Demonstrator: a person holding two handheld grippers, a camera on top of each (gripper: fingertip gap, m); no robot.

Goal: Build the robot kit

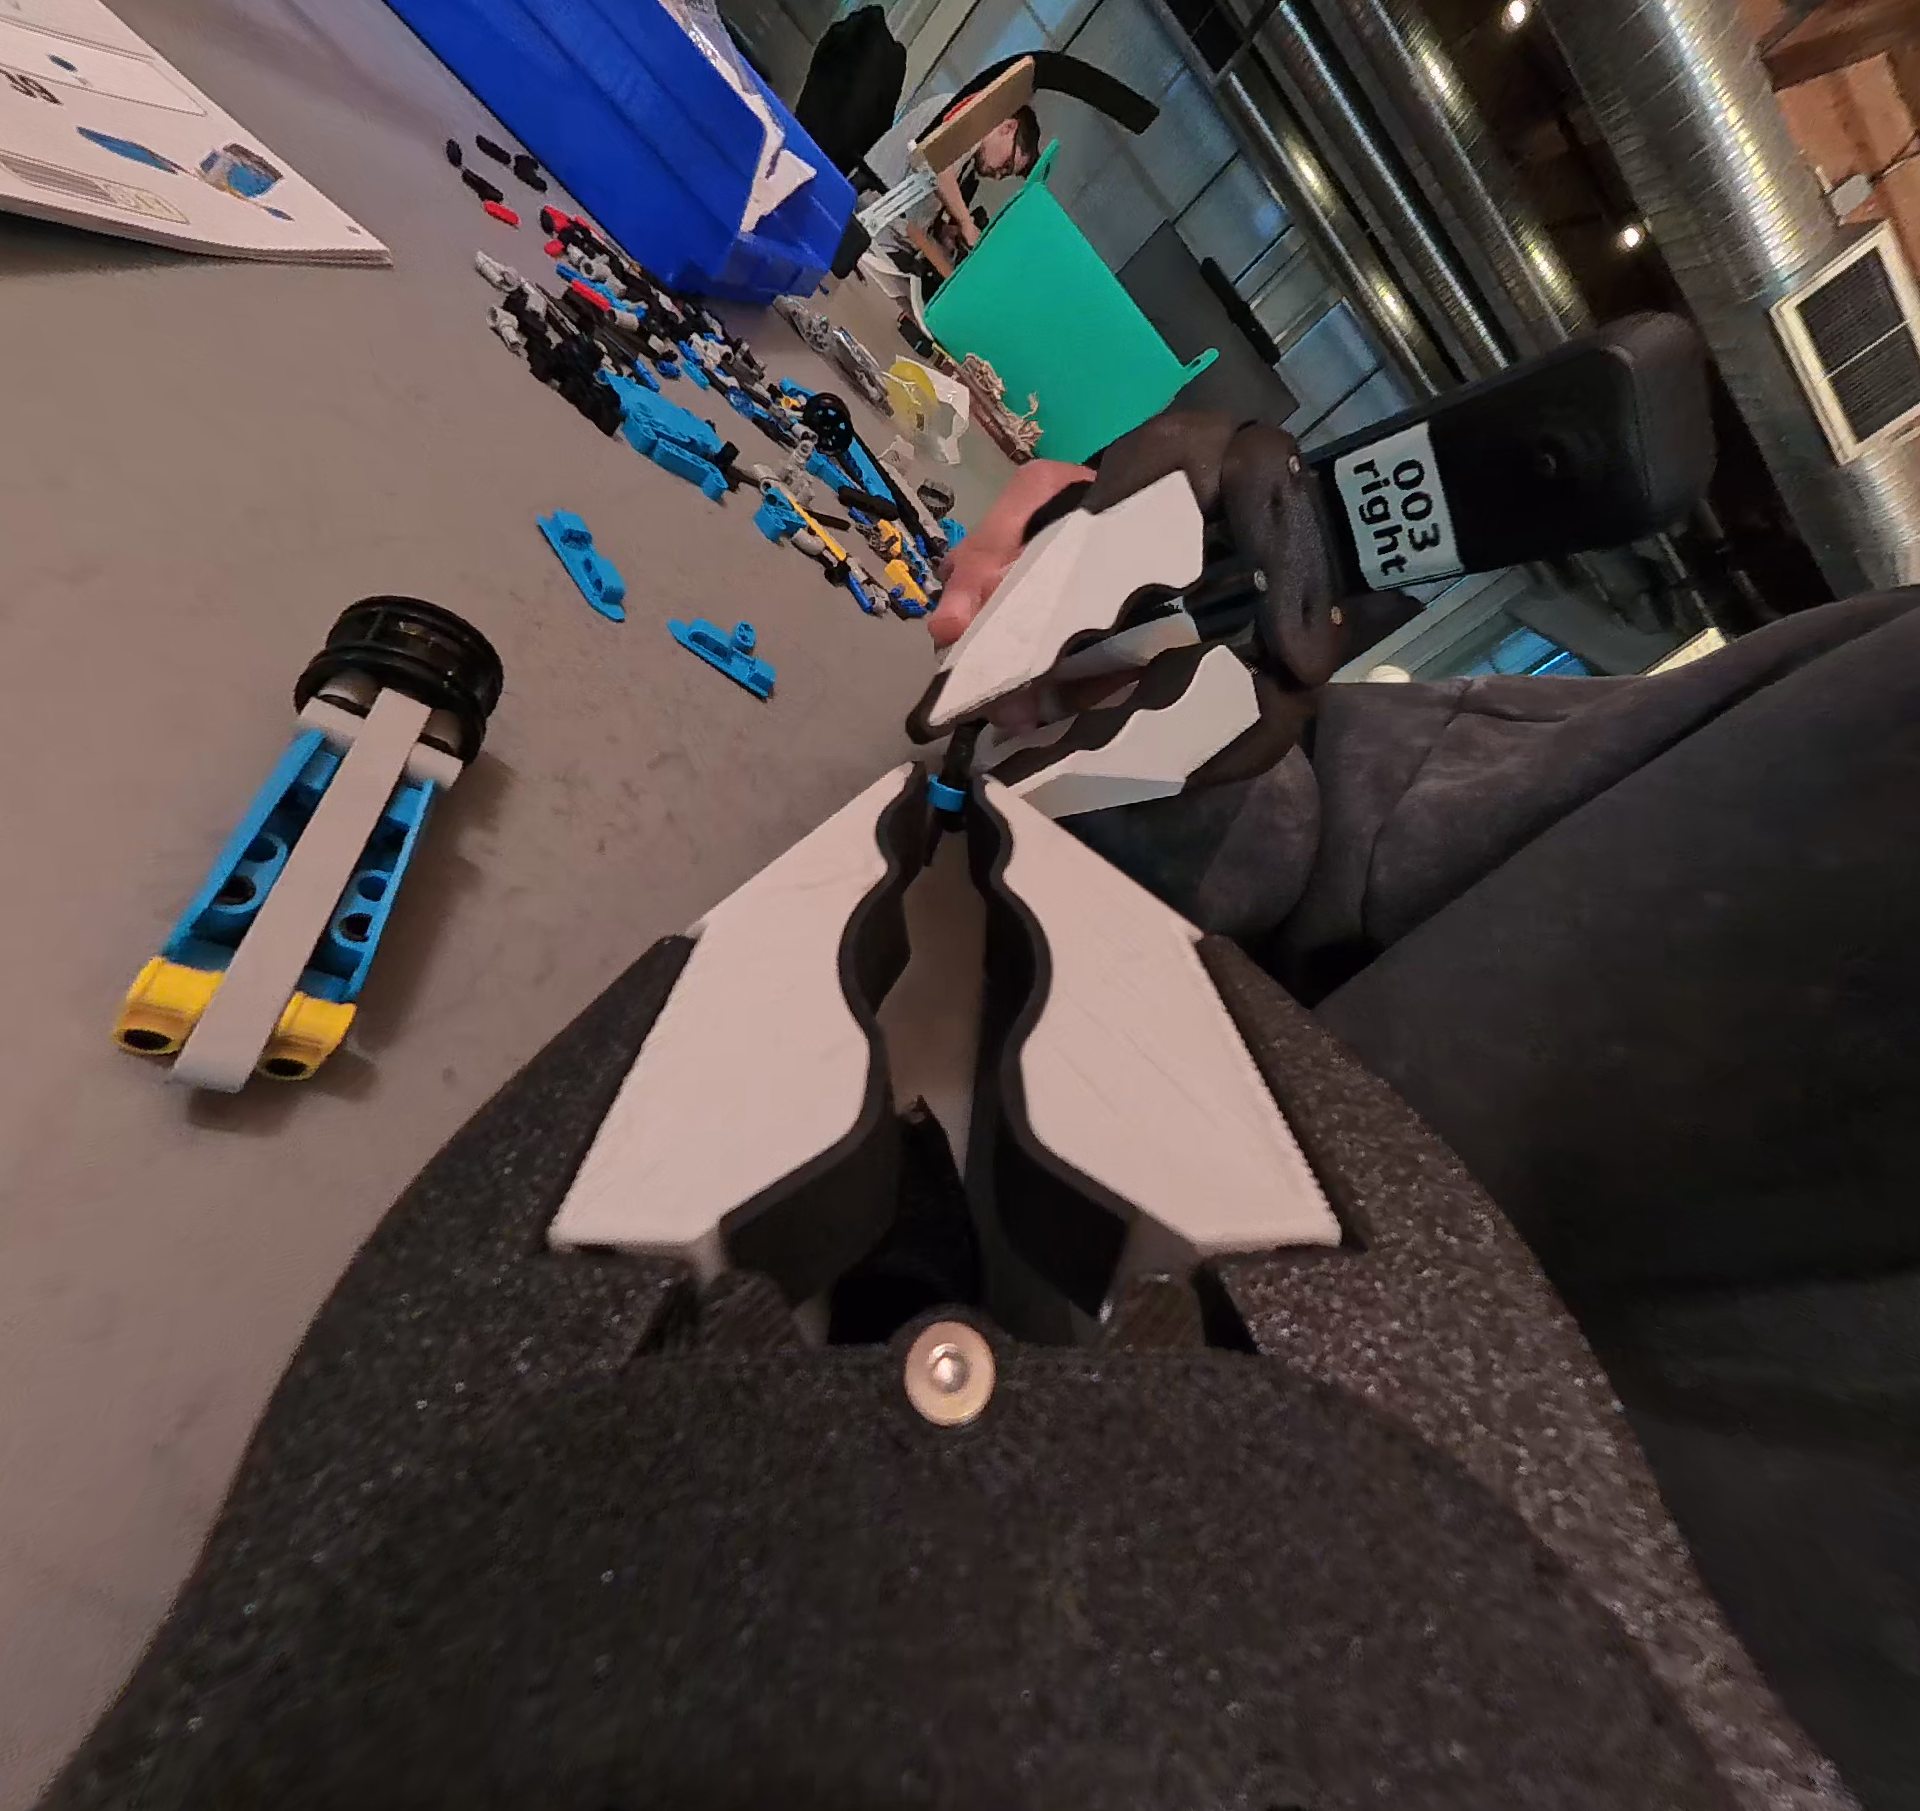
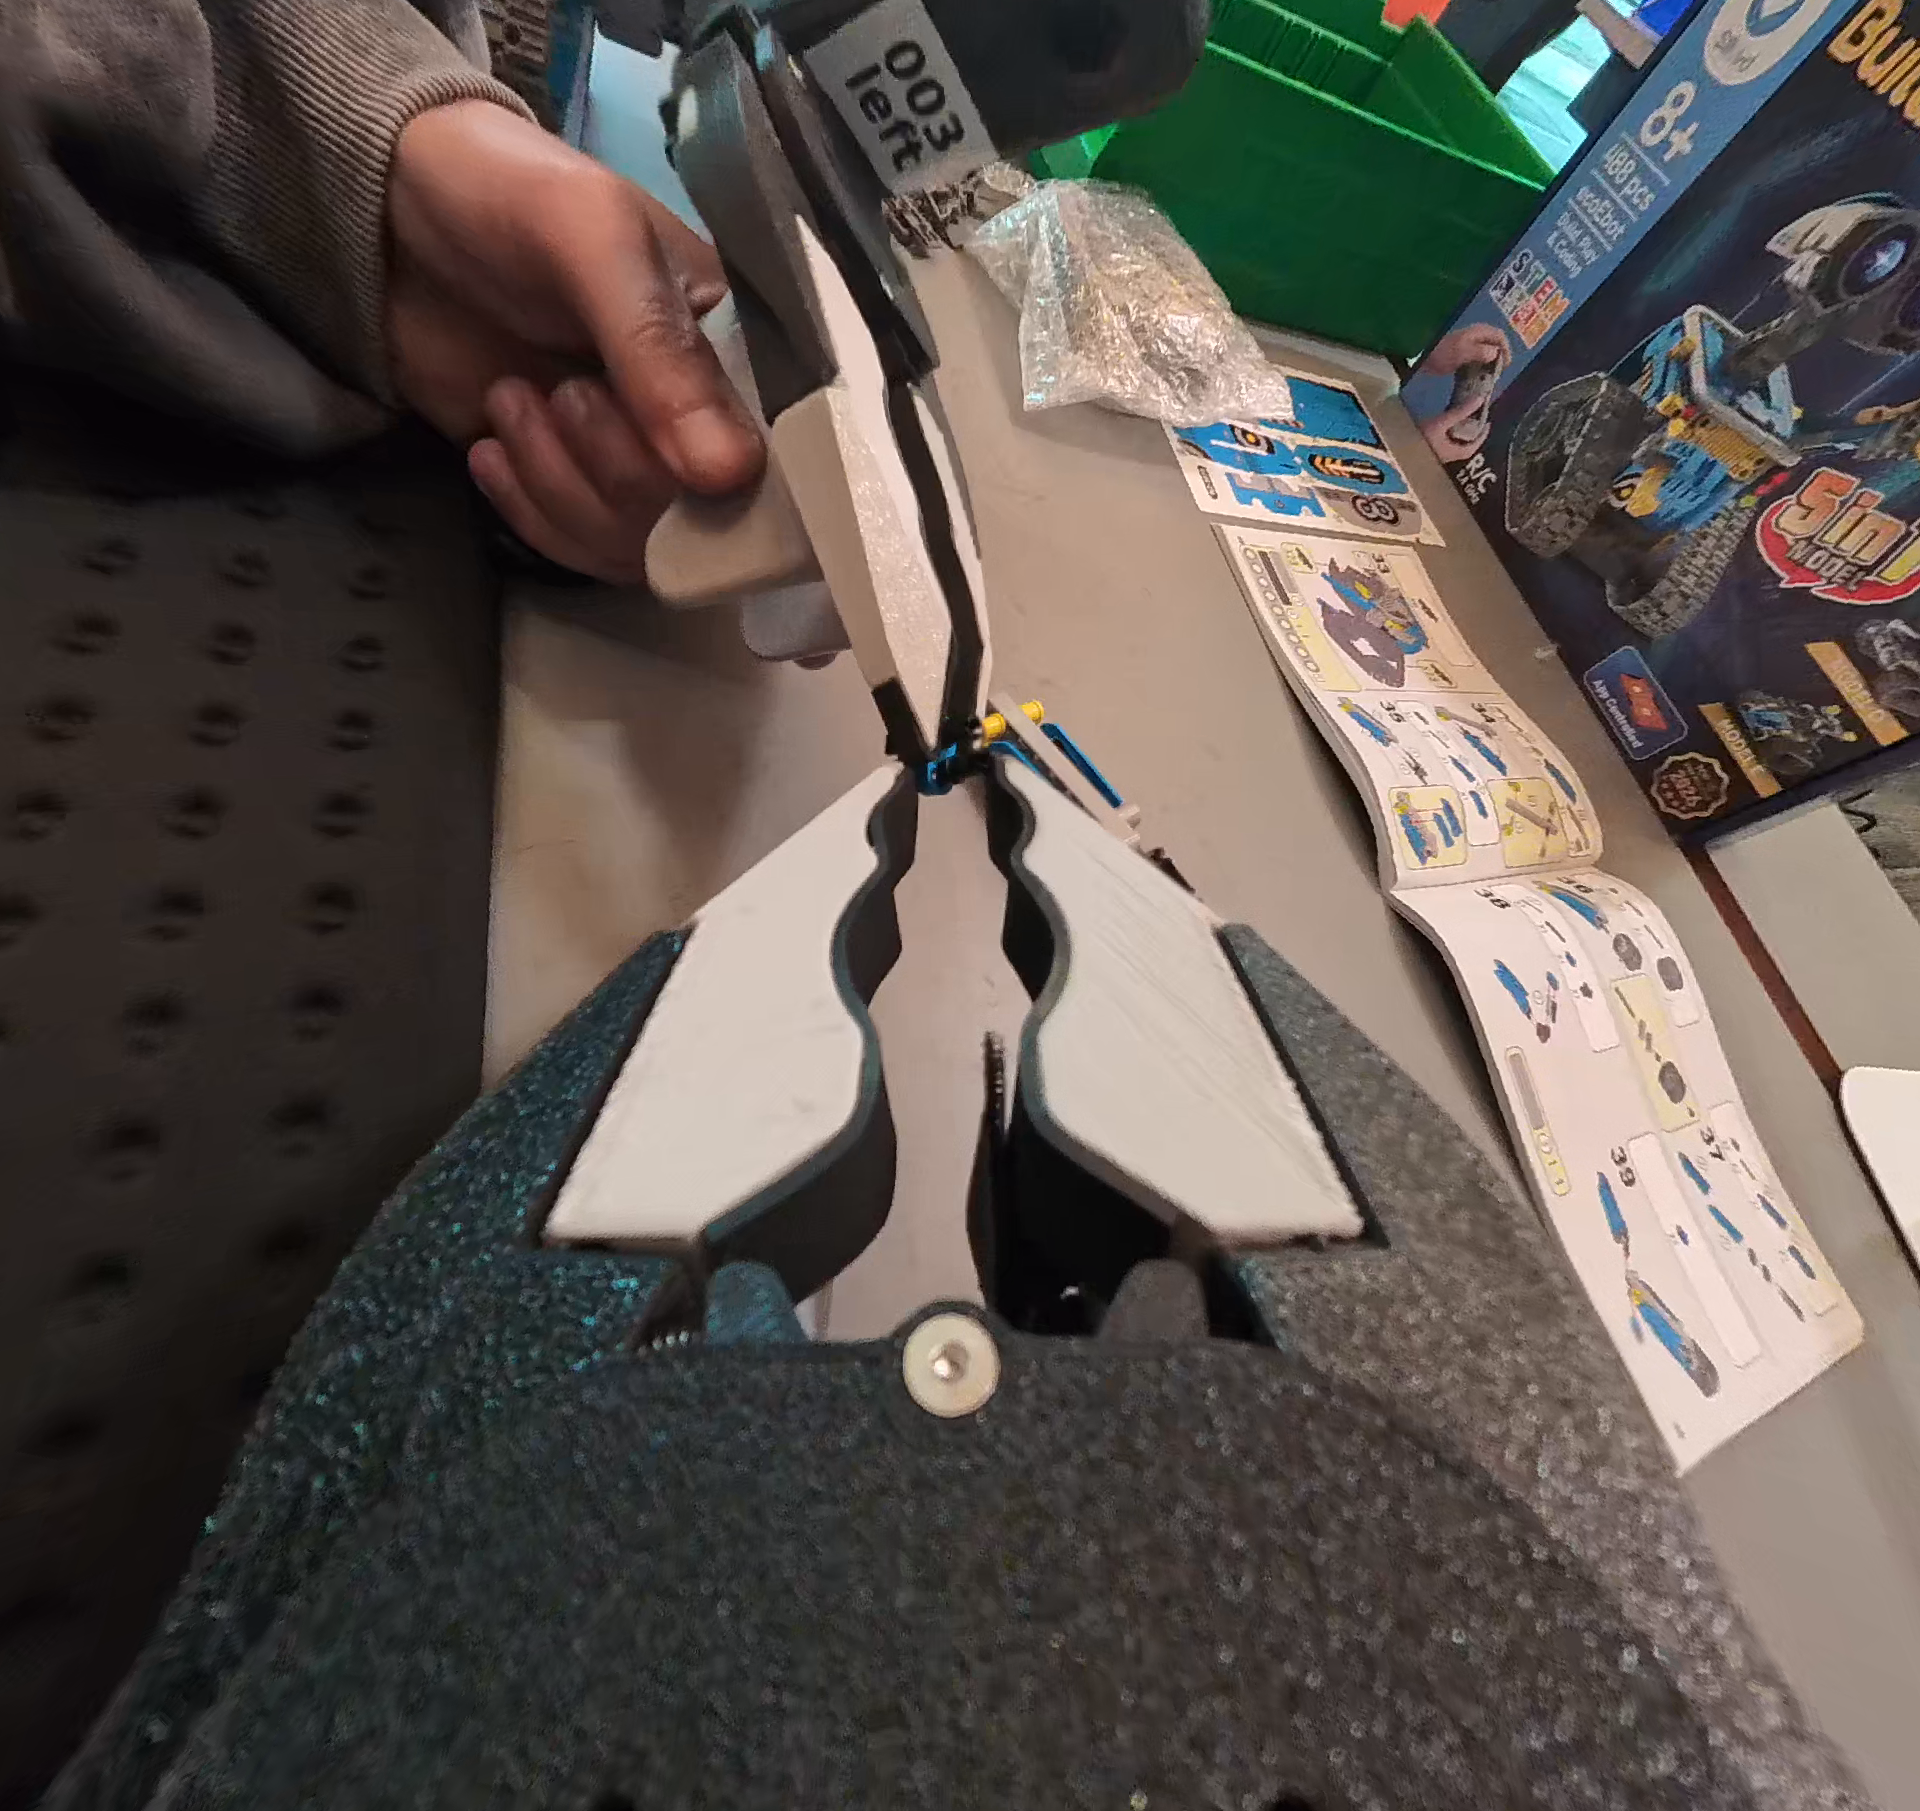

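My left gripper [image 1: 948, 790] is shut on a small black pin with a blue collar [image 1: 945, 797], held above the grey table's near edge. My right gripper [image 1: 961, 722] meets it tip to tip from above and grips the pin's black end. In the right wrist view my right gripper [image 2: 948, 774] is shut on the same blue-and-black pin [image 2: 940, 774], and the left gripper [image 2: 920, 733] comes down onto it, held by a hand [image 2: 561, 338]. A blue, yellow and grey assembly with a black wheel [image 1: 301, 857] lies on the table to the left, apart from both grippers.
A pile of loose blue, black and red parts [image 1: 675, 390] lies beside a blue bin [image 1: 582, 47]. An open instruction booklet [image 2: 1507, 826], a sticker sheet [image 2: 1299, 452], a plastic bag [image 2: 1122, 307], green bins [image 2: 1299, 151] and the kit box [image 2: 1714, 411] line the table. A person works in the background. Only a small space, under 4 cm, lies between the two pairs of fingers.
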